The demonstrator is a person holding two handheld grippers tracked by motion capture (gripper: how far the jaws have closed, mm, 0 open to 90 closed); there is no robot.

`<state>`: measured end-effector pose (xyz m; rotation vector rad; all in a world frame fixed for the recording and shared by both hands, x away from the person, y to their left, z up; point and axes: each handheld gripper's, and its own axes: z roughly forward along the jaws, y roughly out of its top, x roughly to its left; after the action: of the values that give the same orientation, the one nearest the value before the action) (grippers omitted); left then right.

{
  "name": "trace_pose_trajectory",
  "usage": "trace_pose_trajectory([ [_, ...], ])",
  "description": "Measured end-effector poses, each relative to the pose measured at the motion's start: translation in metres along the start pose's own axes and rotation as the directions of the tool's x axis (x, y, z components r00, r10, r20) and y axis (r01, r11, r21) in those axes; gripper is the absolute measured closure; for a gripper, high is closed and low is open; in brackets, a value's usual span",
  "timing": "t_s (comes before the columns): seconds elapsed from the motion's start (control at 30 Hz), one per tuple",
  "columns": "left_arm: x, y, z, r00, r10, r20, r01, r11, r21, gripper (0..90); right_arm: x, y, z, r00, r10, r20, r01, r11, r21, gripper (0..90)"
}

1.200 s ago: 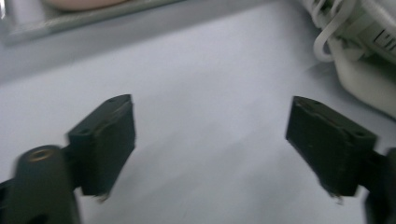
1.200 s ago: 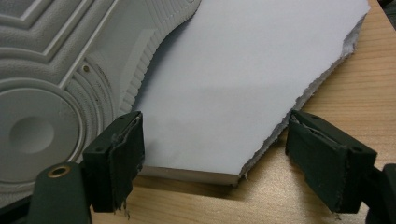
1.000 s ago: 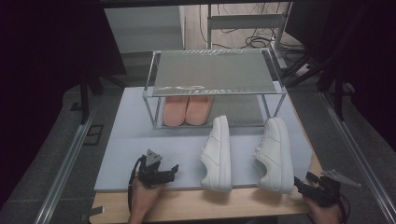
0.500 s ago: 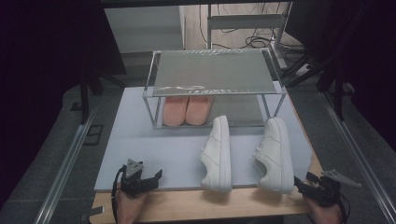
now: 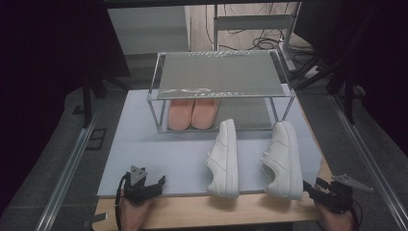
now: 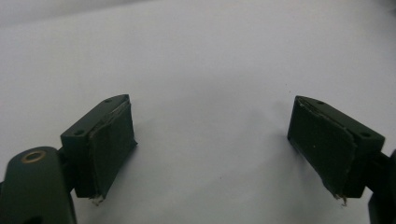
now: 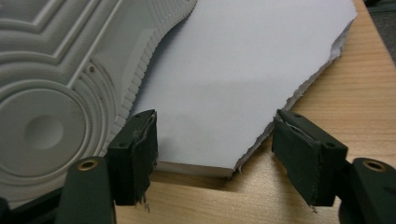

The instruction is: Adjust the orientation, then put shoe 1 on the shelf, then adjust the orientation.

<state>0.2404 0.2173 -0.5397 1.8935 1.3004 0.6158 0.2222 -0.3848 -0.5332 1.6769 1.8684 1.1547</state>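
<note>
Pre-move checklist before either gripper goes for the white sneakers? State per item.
1. Left gripper open with nothing between its jaws: ok.
2. Right gripper open with nothing between its jaws: ok.
3. Both white sneakers apart from the grippers: ok; the left sneaker and right sneaker lie on their sides on the grey mat.
4. Right gripper close to its sneaker: ok; the sole sits just beside its jaw.
5. Free room on the rack: top shelf bare, ok; the lower shelf holds pink slippers at its left.
6. Sneaker grip point: cannot tell.
</note>
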Motion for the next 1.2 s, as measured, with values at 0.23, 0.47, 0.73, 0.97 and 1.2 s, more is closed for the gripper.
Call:
trace_pose_trajectory([
  [0.23,-0.001,0.001,0.001,1.0000,-0.003,-0.007,0.003,1.0000,0.001,13.8,0.010,0.013,-0.009,0.9994,-0.033,0.008,0.033,0.999,0.028,37.8],
  [0.47,-0.001,0.001,0.001,1.0000,-0.004,-0.008,0.004,1.0000,0.001,13.8,0.014,0.033,-0.020,0.9979,-0.064,0.008,0.064,0.997,0.030,41.6],
  [0.73,-0.001,0.001,0.001,0.9999,-0.005,-0.010,0.005,1.0000,0.000,13.8,0.026,0.053,-0.027,0.9949,-0.100,0.008,0.100,0.995,0.019,45.5],
  [0.97,-0.001,0.001,0.001,0.9999,-0.006,-0.010,0.006,1.0000,0.001,13.9,0.035,0.071,-0.032,0.9965,-0.081,-0.016,0.082,0.996,0.036,53.4],
  [1.2,-0.001,0.001,0.001,0.9999,-0.007,-0.012,0.007,1.0000,0.001,13.9,0.048,0.085,-0.033,0.9922,-0.114,-0.050,0.116,0.993,0.031,58.7],
])
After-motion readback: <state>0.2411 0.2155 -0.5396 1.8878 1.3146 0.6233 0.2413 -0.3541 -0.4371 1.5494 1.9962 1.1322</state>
